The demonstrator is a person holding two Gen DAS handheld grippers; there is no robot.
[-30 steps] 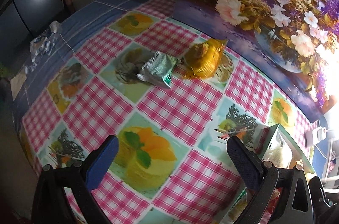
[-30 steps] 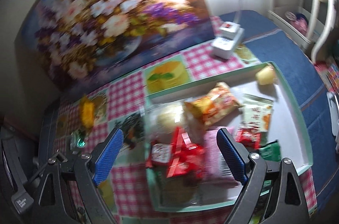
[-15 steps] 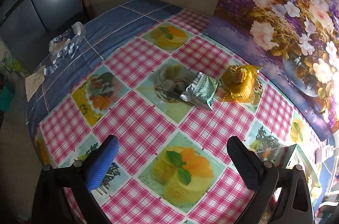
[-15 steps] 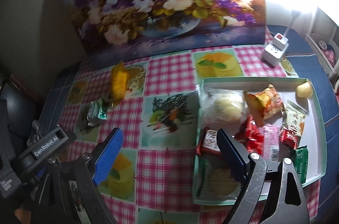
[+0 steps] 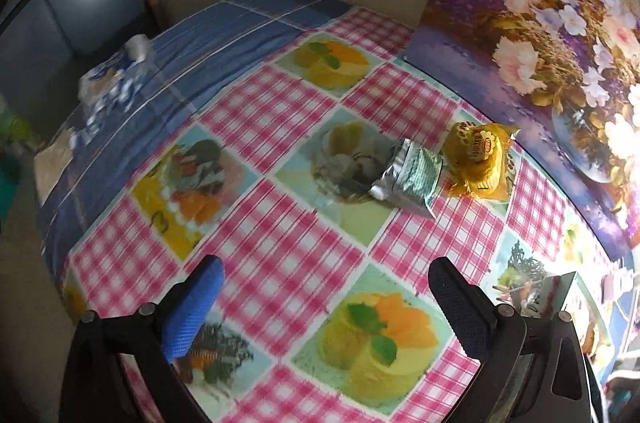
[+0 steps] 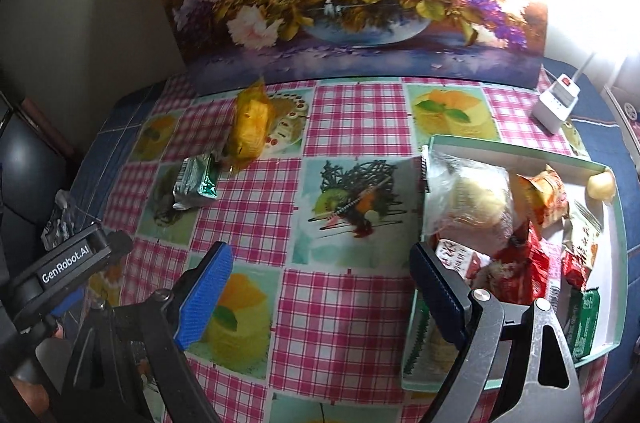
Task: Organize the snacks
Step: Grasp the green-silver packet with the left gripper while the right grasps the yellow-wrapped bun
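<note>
Reaching: the left gripper (image 5: pixel 326 297) hovers over the checked tablecloth (image 5: pixel 280 247) with its jaws spread wide and nothing between them; judged from this, the step in hand is fetching one of the two loose snacks.
Right gripper: the right gripper (image 6: pixel 320 289) also hangs released and empty above the cloth, its right finger over the near left corner of the tray (image 6: pixel 616 263).
Loose snacks: a silver-green packet (image 5: pixel 408 179) and a yellow wrapped cake (image 5: pixel 478 157) lie side by side on the cloth, touching or nearly so, just in front of the flower painting (image 5: pixel 540 35) propped at the back.
Snacks versus left gripper: both lie ahead of the fingers and a little right of centre, well apart from the tips; the silver-green packet is the nearer.
Snacks versus right gripper: in the right wrist view they sit far ahead and to the left, the packet (image 6: pixel 196 183) nearer than the cake (image 6: pixel 250 121).
Tray: a pale green tray on the right side of the table, already crowded with wrapped snacks, including a red packet (image 6: pixel 520 263) and a clear bagged bun (image 6: pixel 468 195).
Doing it well: probably take the silver-green packet first, since it is closer. Come down with the fingers straddling its short width, close gently so the foil crumples rather than slips, and avoid dragging the cake along.
Placement: the barest part of the tray looks to be its far right side.
Risk: the crinkled foil may slide on the smooth cloth.
</note>
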